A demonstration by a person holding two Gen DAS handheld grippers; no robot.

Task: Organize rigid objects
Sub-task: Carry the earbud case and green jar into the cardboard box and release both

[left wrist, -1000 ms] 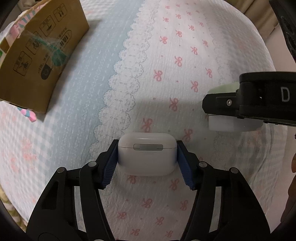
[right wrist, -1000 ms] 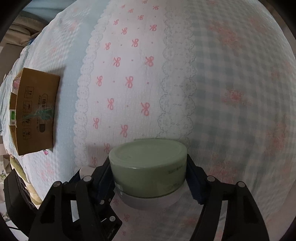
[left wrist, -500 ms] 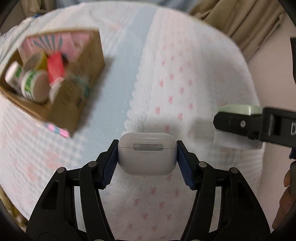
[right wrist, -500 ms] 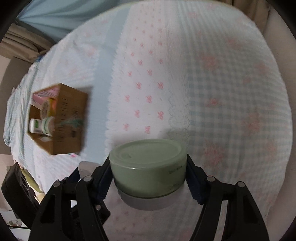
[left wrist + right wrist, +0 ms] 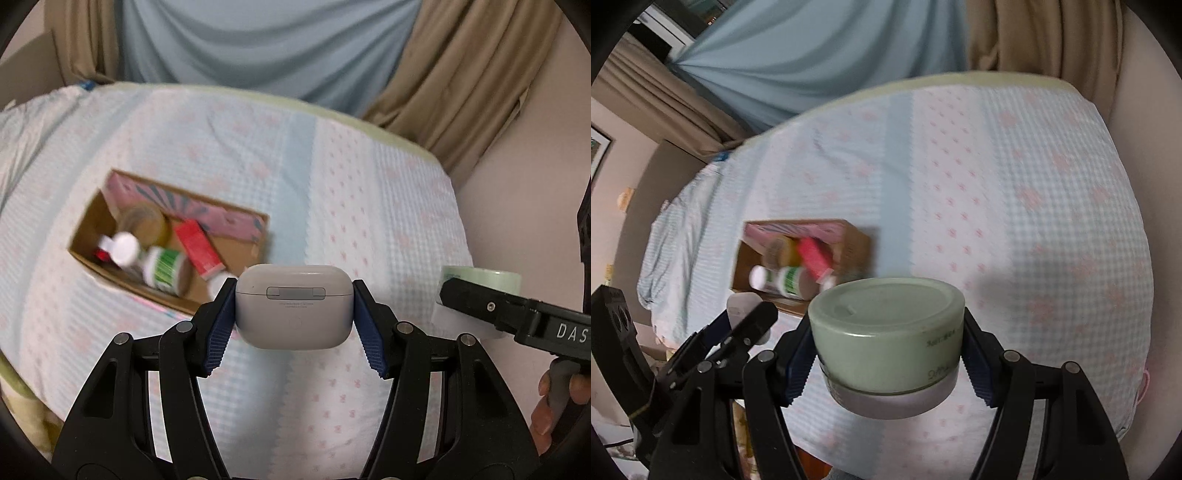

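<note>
My left gripper [image 5: 294, 308] is shut on a white earbud case [image 5: 293, 306] and holds it well above the bed. My right gripper [image 5: 888, 341] is shut on a round jar with a pale green lid [image 5: 886, 325], also held in the air. The jar shows at the right of the left wrist view [image 5: 480, 275]; the left gripper shows at the lower left of the right wrist view [image 5: 738, 325]. An open cardboard box [image 5: 92, 236] lies on the bed below and to the left, holding bottles and a red tube [image 5: 197, 247]. It also shows in the right wrist view [image 5: 857, 240].
The bed is covered by a light blue and white quilt with pink bows [image 5: 369, 221]. Blue and tan curtains [image 5: 258, 48] hang behind it. A pale wall [image 5: 517, 206] stands at the right. A hand [image 5: 554, 391] holds the right gripper's handle.
Both grippers have risen high above the bed with their objects and tilted up. The box's open inside and the curtains have come into view.
</note>
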